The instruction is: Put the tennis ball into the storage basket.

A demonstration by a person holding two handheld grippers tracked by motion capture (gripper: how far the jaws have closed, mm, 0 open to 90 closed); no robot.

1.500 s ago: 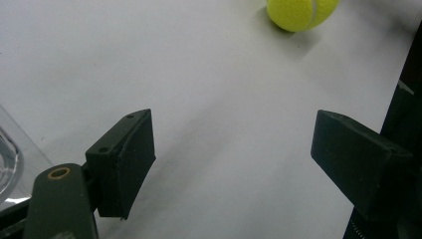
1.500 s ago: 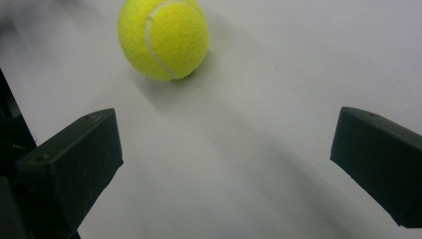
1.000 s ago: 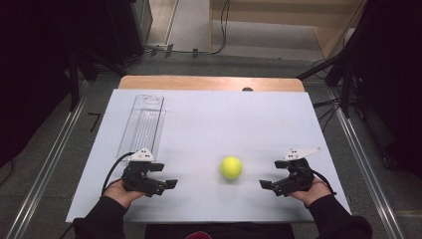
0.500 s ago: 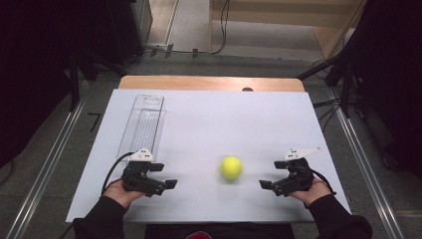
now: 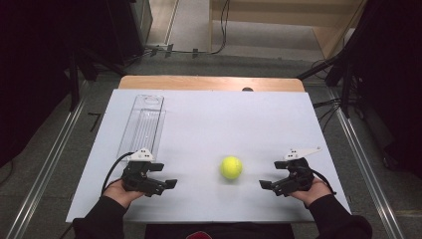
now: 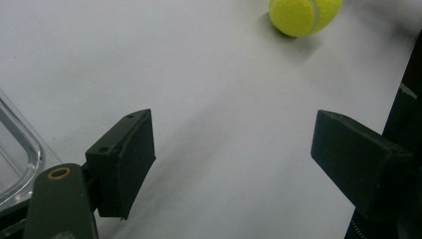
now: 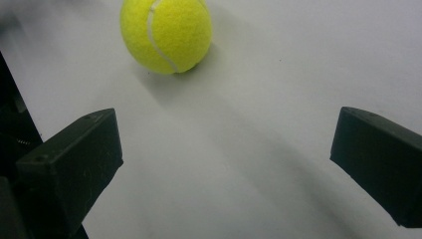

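While both tongs gape, tennis ball (image 5: 231,168) lies between them.

No readable text, label, number or sign appears on anything.

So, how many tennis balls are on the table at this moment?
1. The tennis ball lies on the white table, between the left gripper and the right gripper, nearer the right one. The clear container looks empty.
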